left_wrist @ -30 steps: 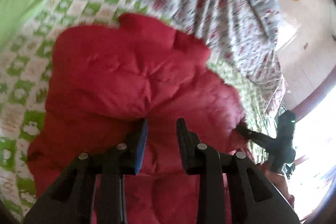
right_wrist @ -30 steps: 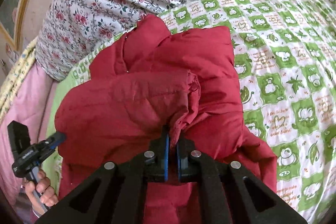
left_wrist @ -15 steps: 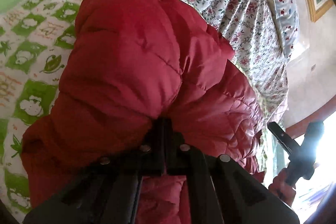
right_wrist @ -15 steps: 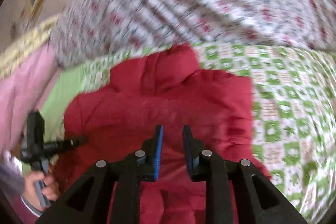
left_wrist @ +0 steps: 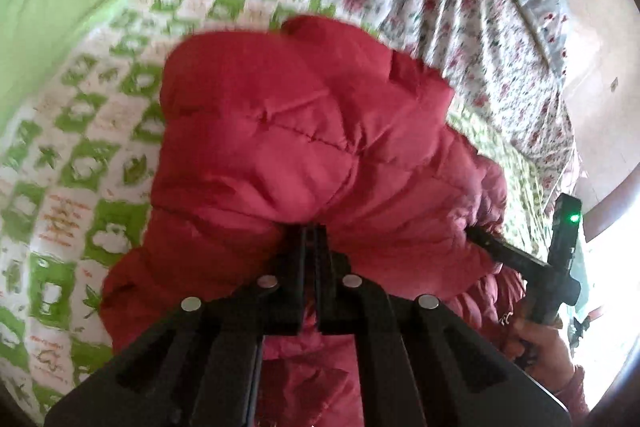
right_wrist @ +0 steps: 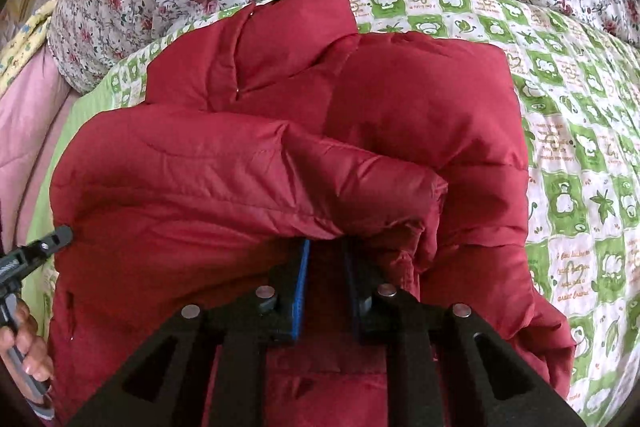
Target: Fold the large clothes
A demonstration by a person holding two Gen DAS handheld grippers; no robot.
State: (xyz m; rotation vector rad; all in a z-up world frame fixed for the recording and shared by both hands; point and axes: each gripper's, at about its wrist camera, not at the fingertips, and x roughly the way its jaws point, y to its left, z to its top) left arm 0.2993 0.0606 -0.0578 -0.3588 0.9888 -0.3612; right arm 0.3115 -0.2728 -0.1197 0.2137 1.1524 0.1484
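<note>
Jacket half folded, fold not yet laid flat

We pinch the red jacket (left_wrist: 304, 147) with our left gripper (left_wrist: 311, 231); right gripper (right_wrist: 325, 247) has been closing, narrowly parted on its near fold

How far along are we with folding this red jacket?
Done: the red jacket lies on the green-checked quilt, one puffy side folded across. In hand: left gripper shut on its near edge; right gripper jaws have just been closing around the fold, grip unclear. Left: flattening it into a compact bundle.
</note>
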